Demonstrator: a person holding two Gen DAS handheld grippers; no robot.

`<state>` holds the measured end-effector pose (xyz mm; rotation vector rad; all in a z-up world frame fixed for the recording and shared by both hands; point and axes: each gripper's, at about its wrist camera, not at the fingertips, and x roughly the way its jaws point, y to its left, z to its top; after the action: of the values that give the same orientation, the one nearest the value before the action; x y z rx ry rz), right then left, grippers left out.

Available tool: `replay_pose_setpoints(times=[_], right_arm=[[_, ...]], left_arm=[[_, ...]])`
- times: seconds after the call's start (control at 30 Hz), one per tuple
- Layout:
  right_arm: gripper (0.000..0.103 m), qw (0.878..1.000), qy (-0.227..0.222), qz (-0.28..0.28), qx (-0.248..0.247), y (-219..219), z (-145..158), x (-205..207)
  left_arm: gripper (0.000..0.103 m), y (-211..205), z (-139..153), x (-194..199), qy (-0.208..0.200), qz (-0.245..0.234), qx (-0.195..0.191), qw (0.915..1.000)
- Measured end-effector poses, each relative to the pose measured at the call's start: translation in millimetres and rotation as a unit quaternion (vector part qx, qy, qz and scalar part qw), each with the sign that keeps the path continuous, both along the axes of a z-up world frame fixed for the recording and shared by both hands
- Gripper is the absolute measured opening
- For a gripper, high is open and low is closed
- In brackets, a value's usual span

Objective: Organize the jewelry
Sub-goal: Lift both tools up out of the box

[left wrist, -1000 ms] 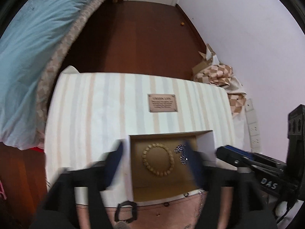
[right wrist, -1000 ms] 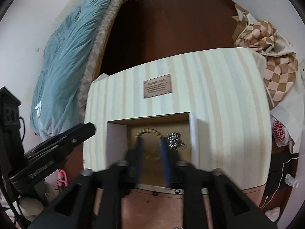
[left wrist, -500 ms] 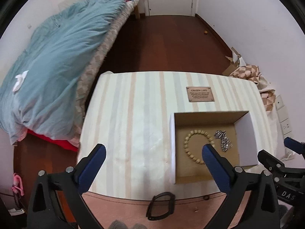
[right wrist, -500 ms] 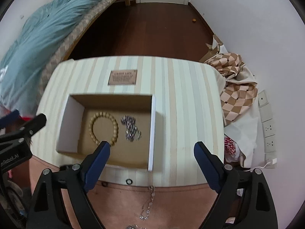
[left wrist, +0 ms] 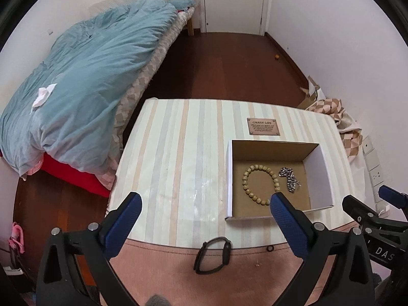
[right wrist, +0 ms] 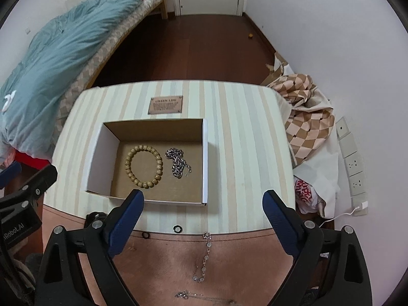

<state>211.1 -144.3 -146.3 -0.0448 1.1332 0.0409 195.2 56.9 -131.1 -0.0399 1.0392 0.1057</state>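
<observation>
An open cardboard box [right wrist: 206, 163] [left wrist: 230, 178] sits on the striped table. Inside lie a wooden bead bracelet [right wrist: 143, 166] [left wrist: 259, 185] and a silver chain [right wrist: 177, 162] [left wrist: 289, 182]. On the pink strip near me lie a black band [left wrist: 213, 254], two small black rings [right wrist: 177, 228] [right wrist: 145, 234], a crystal chain bracelet [right wrist: 205, 256] and a thin silver chain [right wrist: 201, 295]. My left gripper [left wrist: 204, 209] is open and empty, above the table's near edge, left of the box. My right gripper [right wrist: 202, 201] is open and empty, over the box's near right corner.
A brown plaque [right wrist: 165, 104] lies behind the box. A bed with a blue duvet [left wrist: 84, 76] stands at the left. Checked cloth [right wrist: 306, 117] and wall sockets [right wrist: 354, 163] are at the right. Dark wood floor [left wrist: 224, 63] leads to a door.
Both grippers have pulled back and up from the box and opened wide. The left one has shifted left, the right one right. The bracelet and silver chain stay in the box.
</observation>
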Motion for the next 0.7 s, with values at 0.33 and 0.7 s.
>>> replay_pose_setpoints(times=[0.33, 0.7], right_arm=[[0.095, 0.997, -0.076, -0.004, -0.005, -3, 62, -57], [0.095, 0.989, -0.148, -0.008, 0.015, -9, 129, -123]], left_arm=[[0.103, -6, 52, -59, -0.054, 0.007, 0.012, 0.9985], [0.103, -9, 103, -121, -0.106, 0.001, 0.013, 0.9943]])
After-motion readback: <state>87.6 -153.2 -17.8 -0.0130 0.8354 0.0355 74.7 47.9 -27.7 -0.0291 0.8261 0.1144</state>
